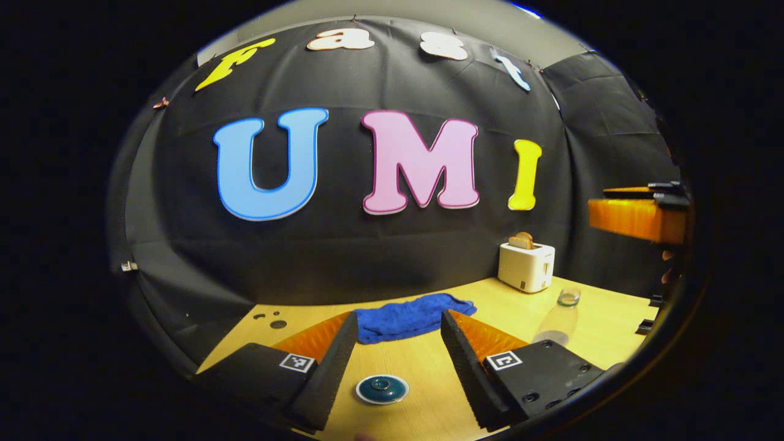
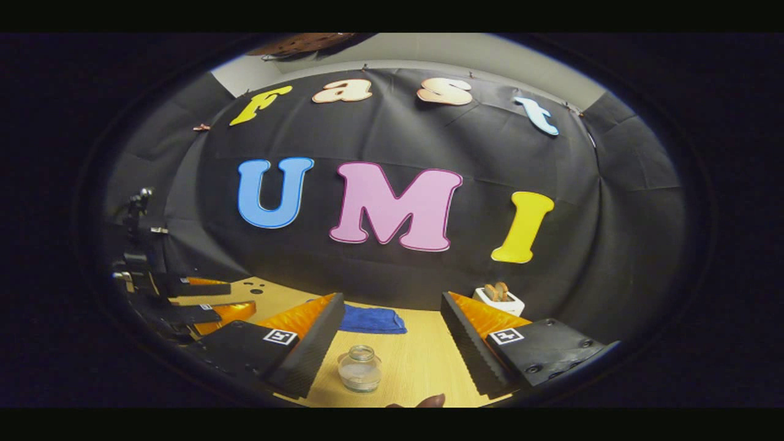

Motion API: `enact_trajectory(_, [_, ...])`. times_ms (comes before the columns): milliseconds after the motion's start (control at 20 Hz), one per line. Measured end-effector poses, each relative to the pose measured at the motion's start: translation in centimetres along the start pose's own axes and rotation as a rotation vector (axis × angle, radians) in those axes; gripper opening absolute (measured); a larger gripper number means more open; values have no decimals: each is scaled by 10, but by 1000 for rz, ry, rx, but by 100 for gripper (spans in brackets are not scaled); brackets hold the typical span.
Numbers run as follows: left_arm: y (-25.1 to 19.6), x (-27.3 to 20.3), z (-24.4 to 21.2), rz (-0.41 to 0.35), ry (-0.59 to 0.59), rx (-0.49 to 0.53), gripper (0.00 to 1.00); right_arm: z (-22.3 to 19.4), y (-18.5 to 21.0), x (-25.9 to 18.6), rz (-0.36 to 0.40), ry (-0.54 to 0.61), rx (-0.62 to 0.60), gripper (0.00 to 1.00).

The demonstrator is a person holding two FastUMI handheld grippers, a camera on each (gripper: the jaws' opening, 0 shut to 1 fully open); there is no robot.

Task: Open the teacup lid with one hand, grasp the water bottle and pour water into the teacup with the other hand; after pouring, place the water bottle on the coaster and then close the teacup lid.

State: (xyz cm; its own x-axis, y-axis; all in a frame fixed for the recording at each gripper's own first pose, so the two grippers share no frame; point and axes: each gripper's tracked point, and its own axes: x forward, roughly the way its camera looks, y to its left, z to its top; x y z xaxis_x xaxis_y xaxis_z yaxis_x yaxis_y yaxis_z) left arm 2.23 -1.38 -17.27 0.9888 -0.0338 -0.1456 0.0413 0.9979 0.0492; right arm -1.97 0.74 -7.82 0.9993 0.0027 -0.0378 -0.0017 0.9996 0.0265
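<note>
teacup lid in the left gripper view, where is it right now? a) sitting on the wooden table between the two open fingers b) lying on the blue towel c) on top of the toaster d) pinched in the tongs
a: the teacup lid rests on the wooden table in the gap of the left tongs, with neither finger touching it.

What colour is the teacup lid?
Dark teal-blue with a pale rim; the lid shows best in the left gripper view.

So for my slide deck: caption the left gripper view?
Open left claw poised above the blue teacup lid on the wooden table.
</note>
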Motion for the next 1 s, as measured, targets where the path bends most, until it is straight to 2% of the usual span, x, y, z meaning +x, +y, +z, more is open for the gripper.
enact_trajectory(200, [9, 20, -54, 36, 55, -39, 85, -19, 5, 1, -3, 14, 19, 98])
enact_trajectory(350, [13, 34, -90, 48, 89, -69, 79, -48, 11, 3, 7, 51, 29, 96])
enact_trajectory(700, [10, 58, -139, 27, 135, -64, 67, -90, 24, -2, 41, 103, 17, 98])
enact_trajectory(900, [13, 58, -149, 48, 147, -80, 53, -106, 29, -3, 55, 123, 5, 98])
enact_trajectory(950, [16, 60, -148, 60, 139, -75, 43, -110, 30, -3, 59, 127, 5, 98])
enact_trajectory(1000, [16, 59, -149, 67, 142, -71, 37, -115, 31, -2, 61, 130, 3, 98])
